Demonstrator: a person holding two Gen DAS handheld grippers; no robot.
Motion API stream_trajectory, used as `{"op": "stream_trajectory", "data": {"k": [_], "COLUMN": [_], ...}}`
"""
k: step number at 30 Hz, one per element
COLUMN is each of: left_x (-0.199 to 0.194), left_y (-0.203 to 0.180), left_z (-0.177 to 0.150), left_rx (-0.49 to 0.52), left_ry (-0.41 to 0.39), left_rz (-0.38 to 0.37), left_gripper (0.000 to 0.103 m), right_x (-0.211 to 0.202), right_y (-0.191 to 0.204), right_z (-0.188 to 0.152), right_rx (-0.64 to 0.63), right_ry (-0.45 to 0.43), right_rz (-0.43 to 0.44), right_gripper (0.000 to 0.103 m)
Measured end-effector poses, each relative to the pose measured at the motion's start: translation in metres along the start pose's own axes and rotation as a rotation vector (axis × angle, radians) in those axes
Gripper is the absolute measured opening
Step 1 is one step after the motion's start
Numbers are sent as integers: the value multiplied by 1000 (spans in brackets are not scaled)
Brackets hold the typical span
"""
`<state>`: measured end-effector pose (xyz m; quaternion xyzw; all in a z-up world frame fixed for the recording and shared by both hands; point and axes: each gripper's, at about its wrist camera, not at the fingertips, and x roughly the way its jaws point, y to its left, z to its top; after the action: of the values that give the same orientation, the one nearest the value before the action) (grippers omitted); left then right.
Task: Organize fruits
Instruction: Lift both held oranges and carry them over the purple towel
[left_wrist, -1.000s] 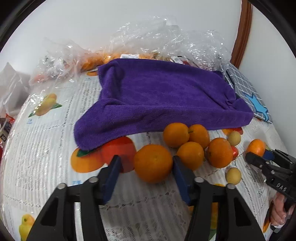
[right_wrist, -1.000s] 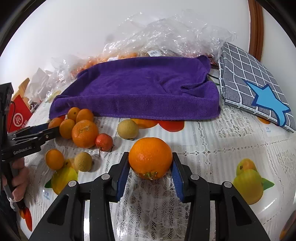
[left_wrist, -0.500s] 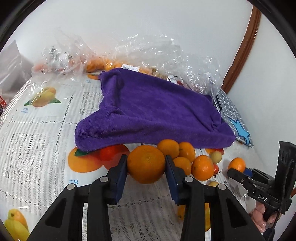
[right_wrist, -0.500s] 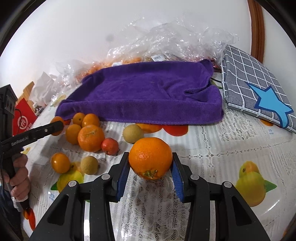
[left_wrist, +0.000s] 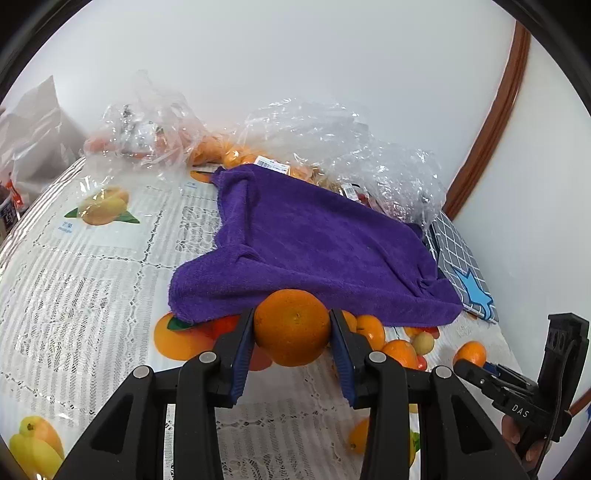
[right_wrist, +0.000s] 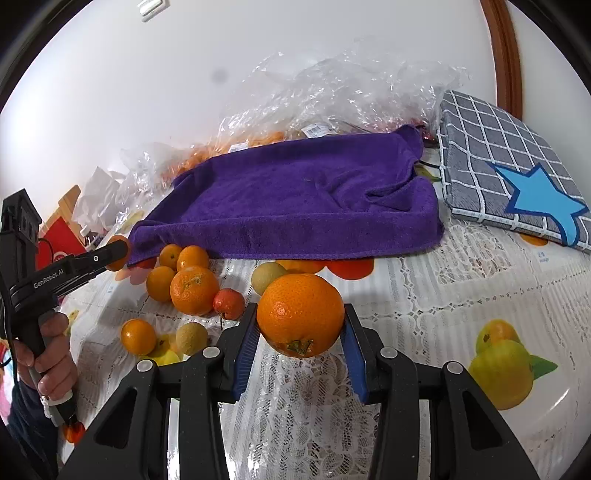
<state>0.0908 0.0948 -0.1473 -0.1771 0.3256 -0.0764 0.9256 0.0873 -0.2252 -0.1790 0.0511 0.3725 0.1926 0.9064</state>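
Your left gripper (left_wrist: 291, 332) is clenched on a large orange (left_wrist: 291, 326), lifted before the near edge of the purple towel (left_wrist: 314, 251). Your right gripper (right_wrist: 300, 325) clamps a second orange (right_wrist: 301, 314) above the tablecloth (right_wrist: 461, 295). Round skins may slip from the pads and scatter the loose fruit pile (right_wrist: 192, 288) on the near left.

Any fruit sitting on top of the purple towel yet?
No. In the right wrist view the purple towel has a bare top, and the loose fruit lies on the tablecloth along its front edge.

Fruit-print table (right_wrist: 461, 295) under purple towel (right_wrist: 295, 199), loose oranges (right_wrist: 194, 290), checked cushion (right_wrist: 506, 166).
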Motion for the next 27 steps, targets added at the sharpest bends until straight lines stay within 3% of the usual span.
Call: {"op": "stream_trajectory", "data": {"k": [7, 11, 16, 22, 27], "left_x": [-7, -9, -28, -39, -19], "left_y": [3, 3, 1, -25, -47], "left_z": [1, 2, 11, 50, 89], "left_rx": [-15, -3, -21, 30, 58], "left_ry": [-23, -41, -115, -174, -172], "left_rz": [4, 43, 58, 55, 62], "left_gripper": [38, 38, 38, 38, 38], "right_x": [-6, -20, -37, -39, -31], "right_y": [-11, -12, -5, -2, 1], "right_z": [2, 14, 33, 66, 101], "right_rx": [44, 60, 25, -3, -8], "right_ry": [13, -7, -46, -75, -108], "right_rz": [9, -5, 0, -9, -43], "right_gripper": [43, 43, 43, 43, 43]}}
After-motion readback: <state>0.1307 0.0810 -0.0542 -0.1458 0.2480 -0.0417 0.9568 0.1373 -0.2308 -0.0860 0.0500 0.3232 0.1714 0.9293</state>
